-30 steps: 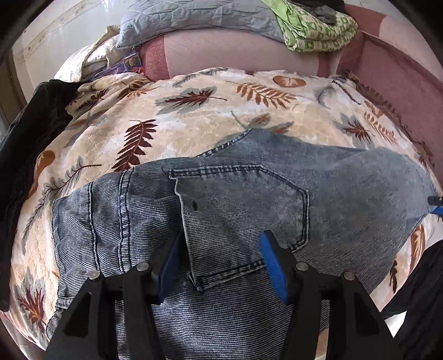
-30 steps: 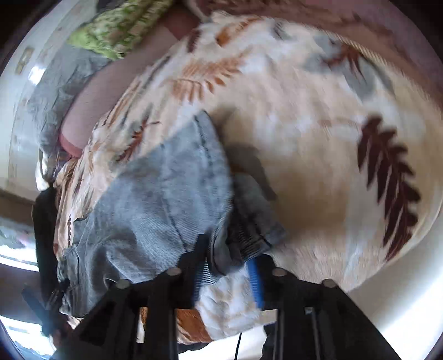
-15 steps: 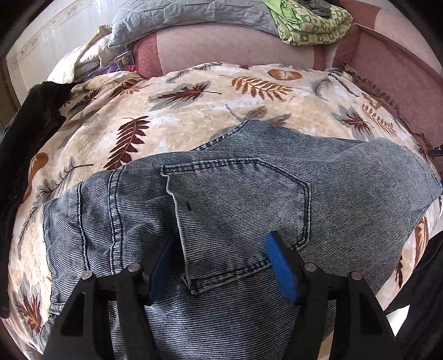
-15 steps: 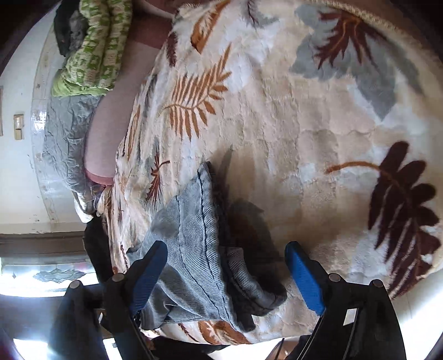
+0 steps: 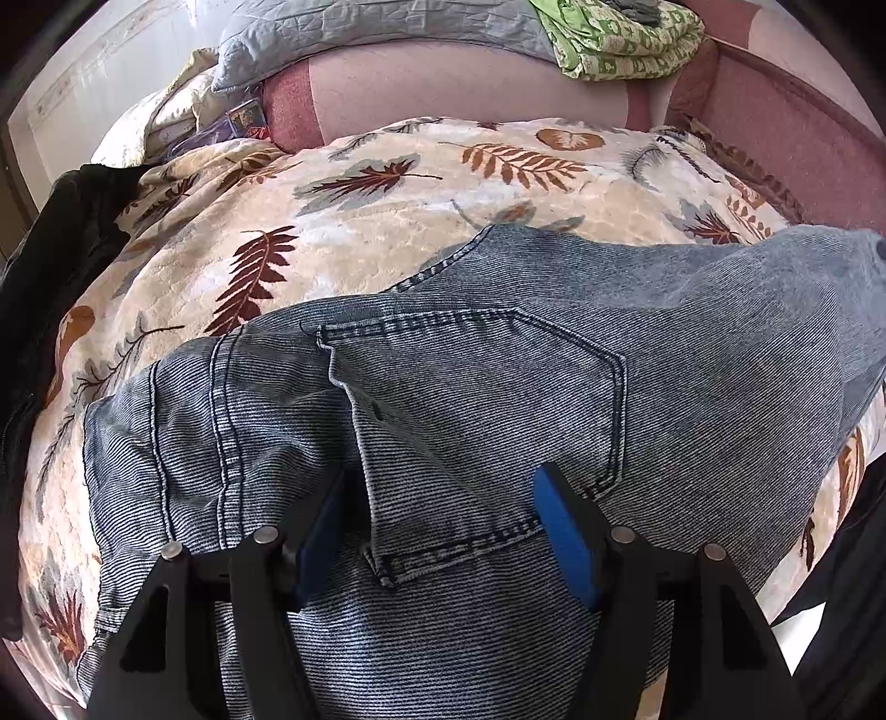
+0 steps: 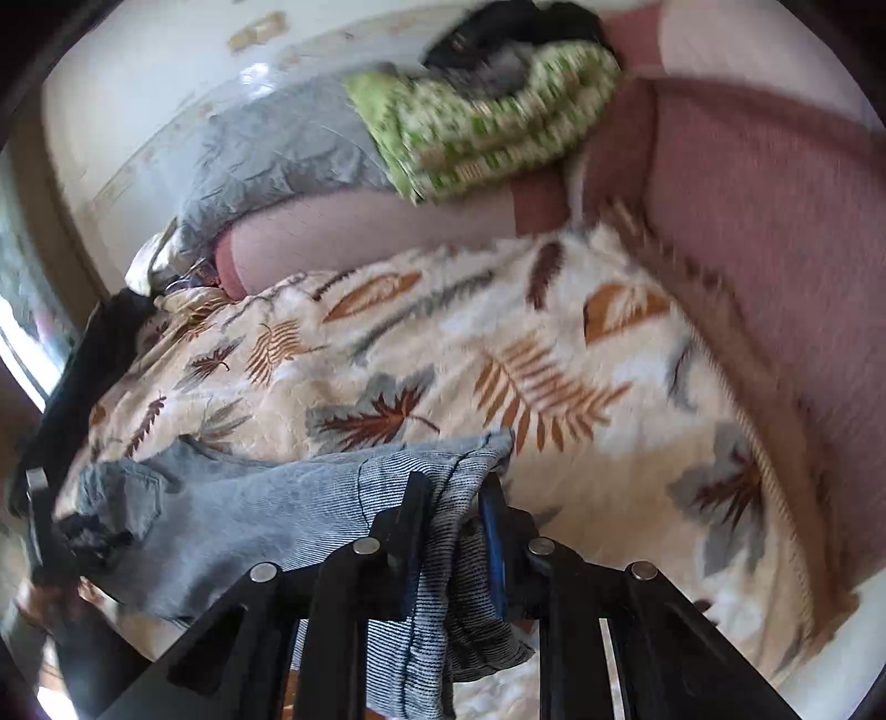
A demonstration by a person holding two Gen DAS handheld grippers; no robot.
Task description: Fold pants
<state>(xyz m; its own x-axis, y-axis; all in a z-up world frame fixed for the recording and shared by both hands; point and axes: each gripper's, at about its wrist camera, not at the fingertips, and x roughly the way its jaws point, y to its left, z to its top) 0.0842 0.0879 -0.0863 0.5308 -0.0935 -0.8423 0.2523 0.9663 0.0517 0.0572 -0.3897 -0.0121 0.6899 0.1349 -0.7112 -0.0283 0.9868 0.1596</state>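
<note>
Now right gripper (image 6: 451, 498) tight on pants (image 6: 266, 509).

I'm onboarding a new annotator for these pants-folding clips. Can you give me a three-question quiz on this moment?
1. True or false: the right gripper is shut on the jeans.
2. What lies between the fingers of the left gripper? A) a back pocket of the jeans B) the green patterned cloth C) bare leaf-print blanket
3. Fill in: in the left wrist view, the left gripper's fingers stand ____ on either side of the denim fold, not pinching it.

Key
1. True: a bunch of denim is clamped between its fingers.
2. A
3. apart
</note>
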